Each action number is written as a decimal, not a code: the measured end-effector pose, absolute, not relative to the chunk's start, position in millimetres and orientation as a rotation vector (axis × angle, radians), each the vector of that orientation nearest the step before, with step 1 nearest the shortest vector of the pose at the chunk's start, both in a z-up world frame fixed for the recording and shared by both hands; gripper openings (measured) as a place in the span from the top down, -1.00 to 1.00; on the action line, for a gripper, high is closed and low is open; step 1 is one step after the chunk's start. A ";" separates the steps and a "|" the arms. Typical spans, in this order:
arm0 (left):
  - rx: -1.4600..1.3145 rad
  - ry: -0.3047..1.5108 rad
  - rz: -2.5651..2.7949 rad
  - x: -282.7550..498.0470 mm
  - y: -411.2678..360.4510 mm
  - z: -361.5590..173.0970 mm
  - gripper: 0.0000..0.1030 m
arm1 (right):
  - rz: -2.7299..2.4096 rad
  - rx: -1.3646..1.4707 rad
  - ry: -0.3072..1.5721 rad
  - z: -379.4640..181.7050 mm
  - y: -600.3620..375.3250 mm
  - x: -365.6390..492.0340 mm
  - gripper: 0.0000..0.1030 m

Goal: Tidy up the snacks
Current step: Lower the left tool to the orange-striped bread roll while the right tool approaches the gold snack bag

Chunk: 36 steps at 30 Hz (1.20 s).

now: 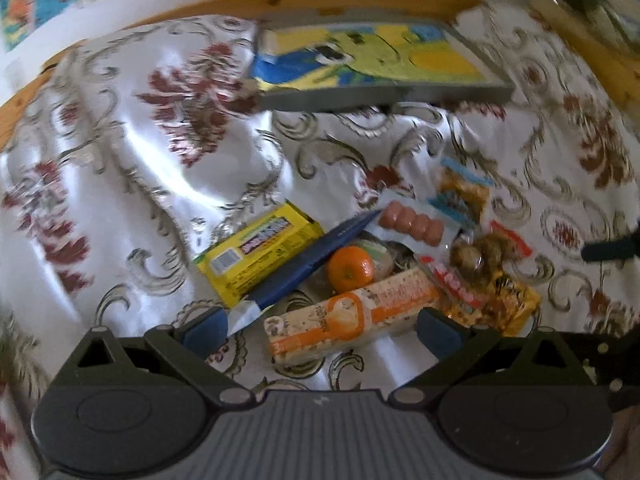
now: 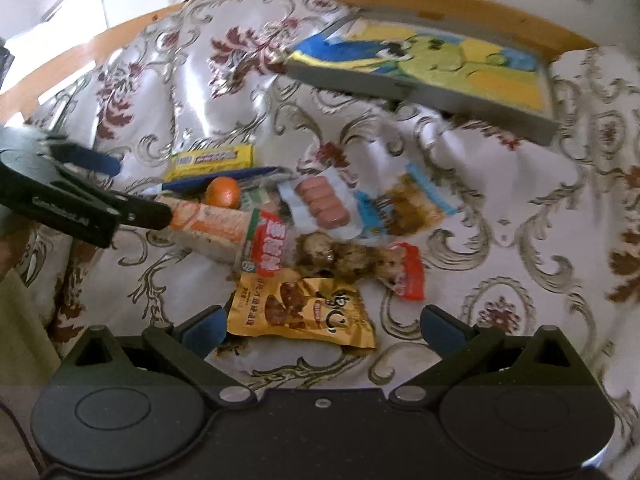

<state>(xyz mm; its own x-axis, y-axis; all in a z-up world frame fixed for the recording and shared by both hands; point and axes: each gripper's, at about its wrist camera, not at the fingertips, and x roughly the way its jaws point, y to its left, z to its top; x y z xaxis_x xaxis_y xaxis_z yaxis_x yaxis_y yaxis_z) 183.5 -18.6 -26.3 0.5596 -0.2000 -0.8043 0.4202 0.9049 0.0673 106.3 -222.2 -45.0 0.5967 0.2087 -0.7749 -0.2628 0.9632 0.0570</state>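
Note:
A heap of snacks lies on the patterned cloth. My left gripper [image 1: 320, 330] is open just in front of an orange-and-white cracker pack [image 1: 352, 314], with nothing between its fingers. Behind that pack are a mandarin [image 1: 351, 269], a yellow box [image 1: 260, 252], a dark blue wrapper [image 1: 316, 256] and a sausage pack [image 1: 412, 226]. My right gripper [image 2: 320, 328] is open too, low over a golden snack bag [image 2: 300, 312]. Beyond the bag lie a red-ended packet of brown snacks [image 2: 352, 258] and a blue-edged packet [image 2: 404, 204]. In the right wrist view the left gripper [image 2: 104, 184] stands at the left by the cracker pack [image 2: 208, 228].
A shallow grey tray [image 1: 384, 96] with a bright cartoon picture inside rests on the cloth behind the heap, also the tray [image 2: 360, 80] in the right view. A wooden rail [image 1: 280, 0] borders the far edge. Bare cloth [image 1: 120, 200] spreads left of the heap.

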 end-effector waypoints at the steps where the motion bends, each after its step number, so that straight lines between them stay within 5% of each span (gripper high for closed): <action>1: 0.280 0.916 -0.388 187.0 -19.7 -28.5 -0.99 | 0.288 -0.070 0.902 -47.2 -222.0 110.9 -0.99; 25: 0.567 0.925 -0.575 214.2 -42.2 -75.8 -0.96 | 0.388 0.050 1.056 -96.2 -216.3 157.7 -0.99; 31: 0.525 0.960 -0.587 214.0 -39.0 -71.0 -0.79 | 0.373 0.053 1.043 -96.4 -215.8 154.6 -0.97; 33: 0.491 0.990 -0.617 213.8 -37.3 -69.6 -0.47 | 0.368 0.041 1.040 -96.4 -214.4 153.2 -0.97; 36: 0.450 1.032 -0.618 213.5 -35.8 -70.4 -0.46 | 0.360 0.045 1.039 -96.1 -214.7 151.8 -0.96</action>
<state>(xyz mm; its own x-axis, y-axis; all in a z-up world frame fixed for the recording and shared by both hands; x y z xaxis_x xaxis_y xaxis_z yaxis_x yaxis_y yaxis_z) 213.5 -35.8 -70.4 0.3709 -0.2595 -0.8917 0.6633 0.7460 0.0588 151.8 -214.7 -96.1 0.4545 0.3123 -0.8342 -0.2705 0.9407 0.2048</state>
